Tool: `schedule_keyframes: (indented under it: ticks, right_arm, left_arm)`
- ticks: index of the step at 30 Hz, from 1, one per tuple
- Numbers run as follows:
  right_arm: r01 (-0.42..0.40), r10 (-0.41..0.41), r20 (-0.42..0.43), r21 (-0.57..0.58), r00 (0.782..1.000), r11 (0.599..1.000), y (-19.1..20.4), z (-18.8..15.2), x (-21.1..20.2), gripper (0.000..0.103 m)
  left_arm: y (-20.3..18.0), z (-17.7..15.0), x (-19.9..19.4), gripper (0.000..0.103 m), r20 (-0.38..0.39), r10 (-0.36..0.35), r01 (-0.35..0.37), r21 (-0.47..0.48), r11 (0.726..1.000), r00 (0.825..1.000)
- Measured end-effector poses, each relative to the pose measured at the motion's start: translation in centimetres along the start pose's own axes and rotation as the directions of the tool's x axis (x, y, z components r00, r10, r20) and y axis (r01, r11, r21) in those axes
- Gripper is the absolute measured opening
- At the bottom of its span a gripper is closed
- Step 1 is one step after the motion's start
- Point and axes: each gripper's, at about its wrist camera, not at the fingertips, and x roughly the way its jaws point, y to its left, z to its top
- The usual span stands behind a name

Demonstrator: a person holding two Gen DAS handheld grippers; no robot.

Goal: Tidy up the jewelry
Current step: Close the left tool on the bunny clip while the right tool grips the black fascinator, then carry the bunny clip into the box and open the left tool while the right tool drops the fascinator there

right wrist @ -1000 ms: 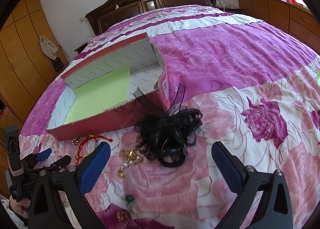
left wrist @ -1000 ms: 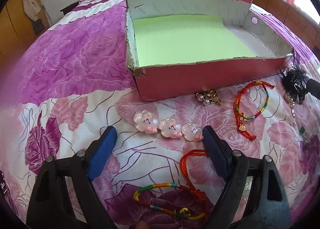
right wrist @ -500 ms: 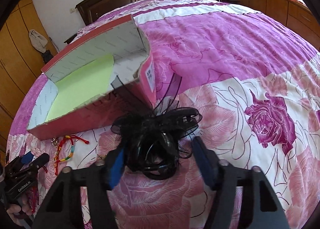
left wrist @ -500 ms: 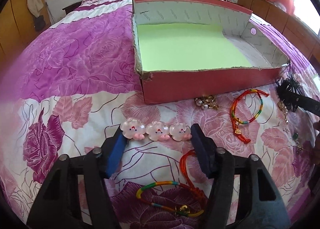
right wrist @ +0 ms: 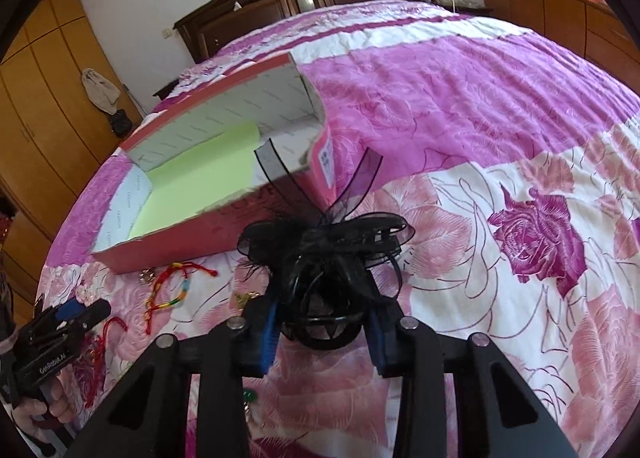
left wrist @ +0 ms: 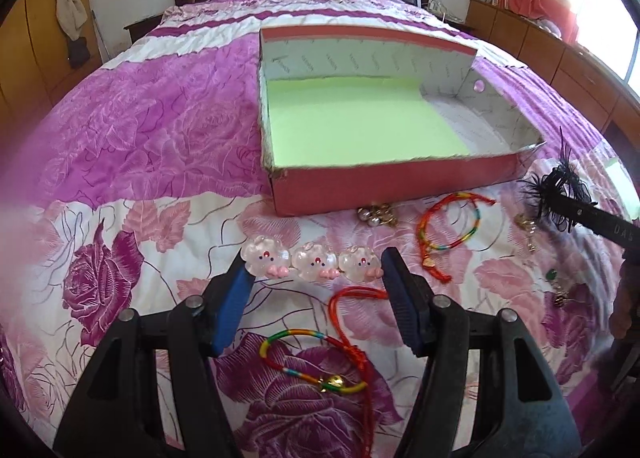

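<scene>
A red box (left wrist: 400,183) with a green floor lies open on the bed; it also shows in the right wrist view (right wrist: 192,236). My left gripper (left wrist: 314,268) has closed in on a clear hair clip with three pink pig charms (left wrist: 314,260), its blue pads touching both ends. My right gripper (right wrist: 324,316) is shut on a black feathered hair piece (right wrist: 324,254) and holds it just off the bed, in front of the box's near right corner.
On the floral bedspread lie a rainbow cord bracelet (left wrist: 448,225), a second rainbow bracelet with red cord (left wrist: 320,362), pearl earrings (left wrist: 376,215), and small gold and green pieces (left wrist: 554,284). A wooden headboard stands behind, cupboards on both sides.
My left gripper has moved forward and narrowed around the pig clip. My right gripper has closed on the black hair piece and lifted it slightly toward the box.
</scene>
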Motion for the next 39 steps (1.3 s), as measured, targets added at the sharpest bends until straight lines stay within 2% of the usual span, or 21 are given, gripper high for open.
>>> schedule_keyframes:
  ticks: [8,17,21,28,39]
  right_arm:
    - [-0.008,0.013,0.070,-0.067,0.997,0.998,1.7,0.1,-2.8,0.038]
    - [-0.041,0.061,0.146,-0.136,0.987,0.990,4.4,3.4,-4.1,0.038]
    - [-0.048,0.077,0.164,-0.172,0.983,0.984,6.0,5.2,-3.2,0.038]
    - [-0.051,0.075,0.134,-0.175,0.988,0.983,7.0,8.2,0.3,0.038]
    - [0.005,0.007,0.069,-0.167,0.998,0.986,7.1,11.2,6.3,0.038]
  left_arm:
    - [-0.8,1.5,-1.8,0.057,0.059,-0.007,0.006,0.011,1.000,0.998]
    - [-1.4,5.1,-1.5,0.057,0.126,0.007,-0.012,0.036,0.999,0.992]
    - [-1.5,6.9,-0.6,0.057,0.134,-0.001,-0.002,0.024,1.000,0.991]
    - [-1.5,9.8,2.1,0.057,0.142,0.006,-0.006,-0.002,1.000,0.990]
    - [-1.5,12.2,7.8,0.057,0.069,0.033,-0.032,-0.011,0.999,0.997]
